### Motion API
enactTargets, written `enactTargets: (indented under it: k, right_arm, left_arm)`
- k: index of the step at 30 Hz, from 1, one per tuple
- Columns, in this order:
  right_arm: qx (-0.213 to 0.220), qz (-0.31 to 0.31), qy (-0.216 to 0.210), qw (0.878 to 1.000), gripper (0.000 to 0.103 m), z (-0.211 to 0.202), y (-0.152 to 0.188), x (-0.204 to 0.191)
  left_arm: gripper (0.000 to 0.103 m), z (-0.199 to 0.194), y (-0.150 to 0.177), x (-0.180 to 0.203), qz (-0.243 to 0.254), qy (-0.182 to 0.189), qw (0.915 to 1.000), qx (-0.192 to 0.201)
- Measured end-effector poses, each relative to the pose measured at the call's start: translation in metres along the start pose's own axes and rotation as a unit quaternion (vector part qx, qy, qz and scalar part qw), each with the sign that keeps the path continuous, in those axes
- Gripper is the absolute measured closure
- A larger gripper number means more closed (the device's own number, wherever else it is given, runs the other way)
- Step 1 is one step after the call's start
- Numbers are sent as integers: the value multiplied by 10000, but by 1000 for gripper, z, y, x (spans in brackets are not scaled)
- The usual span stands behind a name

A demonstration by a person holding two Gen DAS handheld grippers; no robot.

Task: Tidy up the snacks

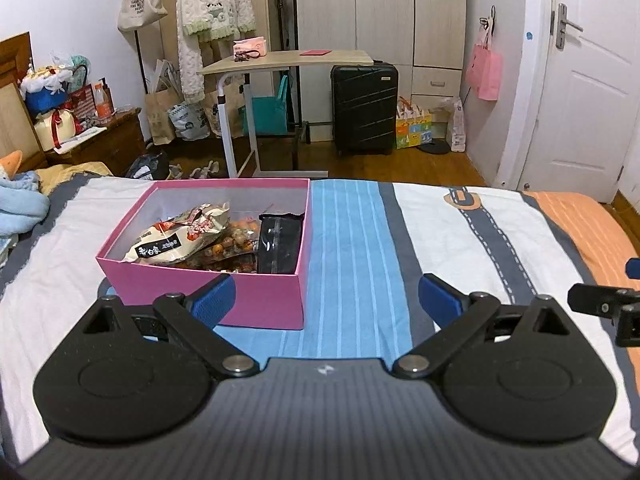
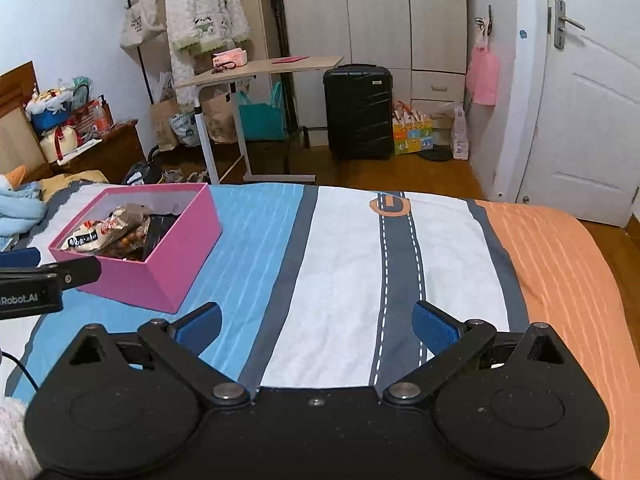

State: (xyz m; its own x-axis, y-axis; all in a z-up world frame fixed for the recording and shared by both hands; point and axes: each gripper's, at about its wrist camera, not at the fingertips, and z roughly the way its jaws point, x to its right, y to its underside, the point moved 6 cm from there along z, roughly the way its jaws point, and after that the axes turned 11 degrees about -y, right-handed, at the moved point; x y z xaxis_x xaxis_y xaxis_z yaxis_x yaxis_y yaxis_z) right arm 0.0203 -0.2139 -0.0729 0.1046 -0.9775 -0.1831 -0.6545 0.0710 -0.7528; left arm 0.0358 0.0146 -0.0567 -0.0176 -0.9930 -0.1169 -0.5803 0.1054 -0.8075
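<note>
Bedspread [image 1: 460, 232] fills the lower half of both views, striped white, blue, grey and orange, with a road print running down one grey band. Wardrobe [image 1: 380, 12] stands against the far wall; white door [image 1: 588, 92] is on the right. Black suitcase [image 1: 364, 108] stands upright on the wood floor in front of the wardrobe, and a rolling side table [image 1: 284, 60] stands to its left. Pink gift bag [image 1: 484, 72] hangs on the wall by the door.

Pink box [image 1: 208, 292] sits on the bedspread, lid off, left of centre in the left wrist view and far left in the right wrist view [image 2: 160, 272]. Inside it: white snack bag [image 1: 176, 236] lying on top at the left, clear bag of orange-brown snacks [image 1: 232, 244] underneath, black packet [image 1: 280, 244] leaning against the right wall.

Left gripper [image 1: 326, 300] hovers low over the bedspread, jaws spread wide, nothing between them; its left finger overlaps the box's near wall in view, contact unclear. Right gripper [image 2: 316, 324] is over the white and grey stripes, well apart from the box, jaws also wide, holding nothing. Each gripper's edge shows at the side of the other's view.
</note>
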Motion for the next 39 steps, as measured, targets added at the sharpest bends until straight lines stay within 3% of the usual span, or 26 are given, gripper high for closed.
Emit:
enactTargets:
  k: [19,39]
  right_arm:
    - [33,88,87,9999,1,8,5,10]
    - [-87,9,144,9999,1,13,8,9]
  left_arm:
    - [4,10,16,13,259,-42,9995,-201]
    - [4,5,15,5,61,17,9999,-137]
